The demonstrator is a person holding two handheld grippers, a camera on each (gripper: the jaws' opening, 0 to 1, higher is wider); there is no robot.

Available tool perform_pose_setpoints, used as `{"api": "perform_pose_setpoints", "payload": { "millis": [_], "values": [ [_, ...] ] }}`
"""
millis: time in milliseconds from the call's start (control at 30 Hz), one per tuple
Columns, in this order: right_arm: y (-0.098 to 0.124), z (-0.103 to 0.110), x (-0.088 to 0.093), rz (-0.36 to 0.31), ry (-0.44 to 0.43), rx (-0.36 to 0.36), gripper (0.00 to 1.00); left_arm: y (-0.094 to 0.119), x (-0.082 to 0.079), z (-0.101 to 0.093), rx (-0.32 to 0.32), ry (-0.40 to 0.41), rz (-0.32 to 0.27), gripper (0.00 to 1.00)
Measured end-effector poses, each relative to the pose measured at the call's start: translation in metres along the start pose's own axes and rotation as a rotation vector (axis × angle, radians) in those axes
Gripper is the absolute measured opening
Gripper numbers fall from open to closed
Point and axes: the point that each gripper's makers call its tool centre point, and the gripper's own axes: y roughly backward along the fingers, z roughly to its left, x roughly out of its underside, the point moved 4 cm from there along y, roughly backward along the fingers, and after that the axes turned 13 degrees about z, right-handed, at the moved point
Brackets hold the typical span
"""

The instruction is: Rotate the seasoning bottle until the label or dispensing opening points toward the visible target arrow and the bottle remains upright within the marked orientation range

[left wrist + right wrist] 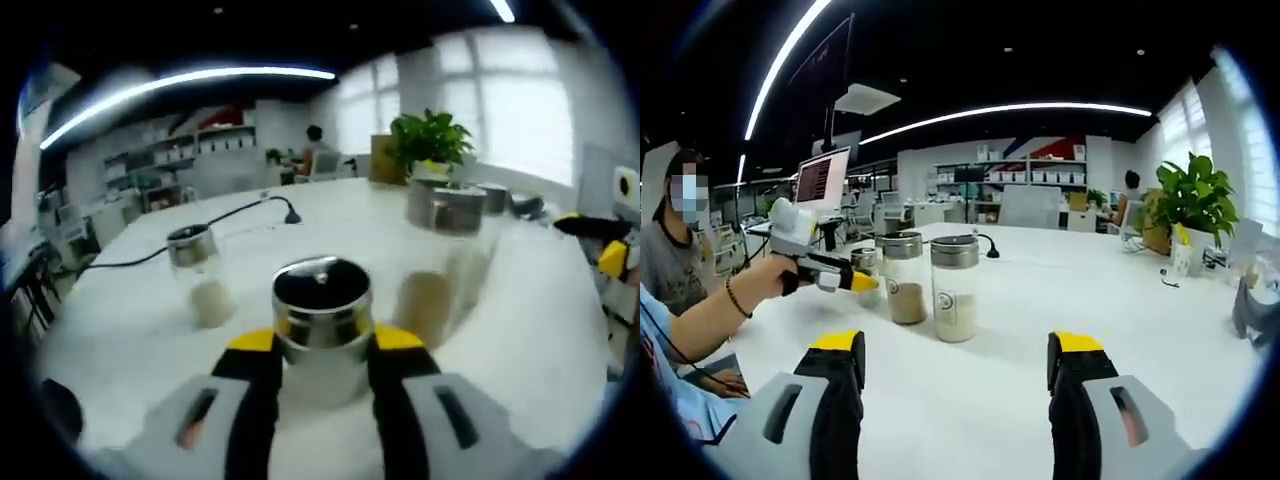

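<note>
In the left gripper view, my left gripper [322, 345] is shut on an upright seasoning bottle [322, 305] with a shiny steel lid, its yellow-tipped jaws pressing both sides of the glass. The right gripper view shows that same left gripper [862, 282] held in a person's hand, against the small held bottle [868, 262], which is partly hidden behind a brown-powder bottle [903, 280]. My right gripper [958, 350] hangs open above the white table [1000, 400], holding nothing. It is well short of a white-powder bottle [955, 290].
A white-powder bottle [200, 278] stands left of the held one, and blurred brown-filled jars [445, 250] stand to its right. A black cable [230, 215] crosses the far table. A potted plant [1195, 200] and a monitor [823, 175] sit at the edges. A seated person is at left.
</note>
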Motion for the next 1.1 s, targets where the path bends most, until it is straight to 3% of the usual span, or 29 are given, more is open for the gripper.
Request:
{"api": "perform_pose_setpoints", "payload": {
  "millis": [167, 367, 567, 767, 900, 1033, 1100],
  "values": [
    [0.0, -0.002, -0.003, -0.02, -0.001, 0.015, 0.94, 0.001, 0.003, 0.001, -0.051, 0.08, -0.018, 0.35],
    [0.0, -0.002, 0.0, 0.007, 0.007, 0.023, 0.94, 0.002, 0.007, -0.006, -0.151, 0.11, -0.028, 0.35],
    [-0.002, -0.001, 0.004, 0.023, -0.012, 0.016, 0.9, 0.003, 0.008, -0.008, -0.2, 0.126, -0.037, 0.35],
    [-0.001, -0.011, 0.01, 0.068, 0.01, 0.089, 0.91, 0.003, 0.008, -0.007, -0.205, 0.143, -0.043, 0.35],
    [-0.002, -0.009, 0.006, 0.028, -0.011, 0.064, 0.93, 0.002, 0.009, -0.007, -0.147, 0.144, -0.02, 0.36],
    [-0.006, -0.005, 0.009, 0.048, -0.006, 0.039, 0.94, 0.005, 0.014, -0.003, -0.132, 0.15, -0.006, 0.5],
    [-0.007, -0.005, 0.012, 0.063, -0.015, 0.022, 0.94, 0.012, 0.013, -0.002, -0.077, 0.134, -0.013, 0.49]
  ]
}}
